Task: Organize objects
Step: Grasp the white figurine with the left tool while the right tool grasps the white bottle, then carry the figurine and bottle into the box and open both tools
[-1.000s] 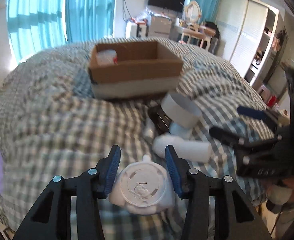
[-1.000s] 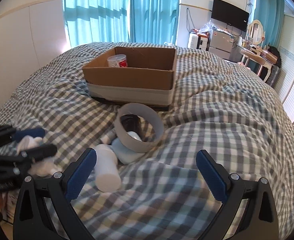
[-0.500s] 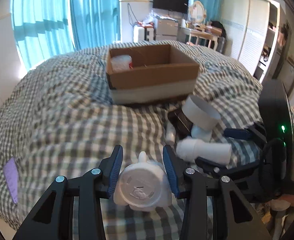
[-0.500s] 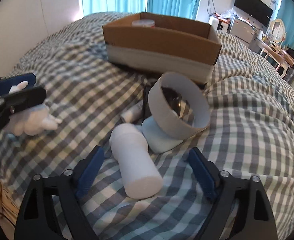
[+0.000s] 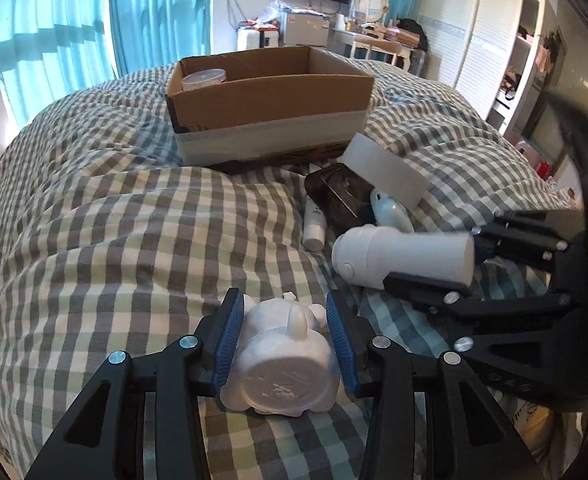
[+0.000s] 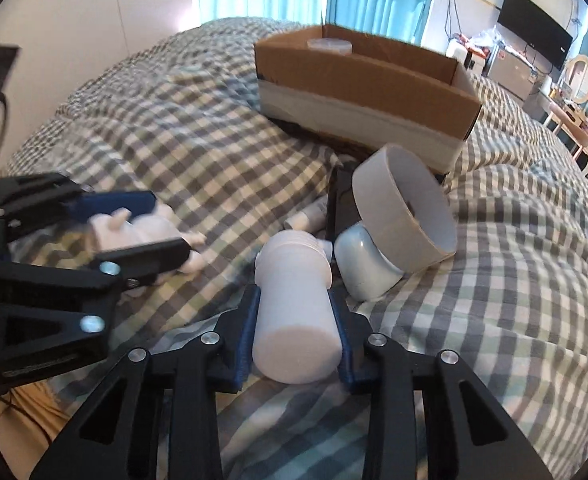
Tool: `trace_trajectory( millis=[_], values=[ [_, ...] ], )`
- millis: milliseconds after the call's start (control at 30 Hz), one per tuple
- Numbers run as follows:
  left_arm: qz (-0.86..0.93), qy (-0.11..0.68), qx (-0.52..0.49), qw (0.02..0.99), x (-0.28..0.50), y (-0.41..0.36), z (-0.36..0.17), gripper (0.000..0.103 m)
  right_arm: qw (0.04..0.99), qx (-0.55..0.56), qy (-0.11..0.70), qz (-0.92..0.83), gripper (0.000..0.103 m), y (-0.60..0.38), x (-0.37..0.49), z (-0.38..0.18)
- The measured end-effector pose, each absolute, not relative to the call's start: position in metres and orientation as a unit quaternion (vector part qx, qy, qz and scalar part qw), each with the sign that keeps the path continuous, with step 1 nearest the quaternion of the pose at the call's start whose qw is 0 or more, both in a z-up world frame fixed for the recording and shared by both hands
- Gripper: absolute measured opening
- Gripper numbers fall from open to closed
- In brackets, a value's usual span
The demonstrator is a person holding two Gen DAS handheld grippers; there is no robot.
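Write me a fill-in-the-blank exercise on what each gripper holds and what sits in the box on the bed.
1. The left gripper is shut on a white ceramic animal ____.
2. The right gripper is shut on a white plastic cylindrical bottle that lies on the ____ bedspread.
3. The brown cardboard box holds one clear plastic ____.
4. The wide white tape roll leans on a pale ____ rounded object.

Missing words: figurine; checkered; container; blue

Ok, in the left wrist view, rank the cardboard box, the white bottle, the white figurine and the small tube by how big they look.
1. cardboard box
2. white bottle and white figurine, about alike; the figurine sits nearest the camera, so unsure
3. small tube
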State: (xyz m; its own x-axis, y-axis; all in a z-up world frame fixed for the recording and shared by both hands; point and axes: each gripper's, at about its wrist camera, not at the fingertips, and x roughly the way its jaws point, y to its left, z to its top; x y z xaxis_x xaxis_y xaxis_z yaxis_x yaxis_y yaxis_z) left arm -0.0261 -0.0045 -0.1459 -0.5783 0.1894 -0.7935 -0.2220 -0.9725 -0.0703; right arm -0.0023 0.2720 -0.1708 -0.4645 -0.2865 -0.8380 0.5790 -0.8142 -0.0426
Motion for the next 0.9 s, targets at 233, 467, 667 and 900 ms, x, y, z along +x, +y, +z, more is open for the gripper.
trace_trajectory(
  millis=[233,467,667,900],
  values=[
    [0.873,0.038,-0.467,0.137,-0.028,0.000,-0.158,0.054,0.264,0.426,0.159,-0.851,0.033,0.274,0.005,-0.149],
    [0.883,0.038,-0.452,0.121,-0.026,-0.001,-0.155,0.053,0.259,0.422,0.156,-0.855,0.032,0.274,0.004,-0.148],
    [0.895,0.035,-0.433,0.098,-0.024,-0.008,-0.139,0.053,0.251,0.413,0.147,-0.863,0.032,0.280,0.002,-0.144],
    [0.911,0.028,-0.401,0.090,-0.033,-0.020,-0.105,0.053,0.254,0.389,0.134,-0.875,0.032,0.284,0.002,-0.125]
  ],
)
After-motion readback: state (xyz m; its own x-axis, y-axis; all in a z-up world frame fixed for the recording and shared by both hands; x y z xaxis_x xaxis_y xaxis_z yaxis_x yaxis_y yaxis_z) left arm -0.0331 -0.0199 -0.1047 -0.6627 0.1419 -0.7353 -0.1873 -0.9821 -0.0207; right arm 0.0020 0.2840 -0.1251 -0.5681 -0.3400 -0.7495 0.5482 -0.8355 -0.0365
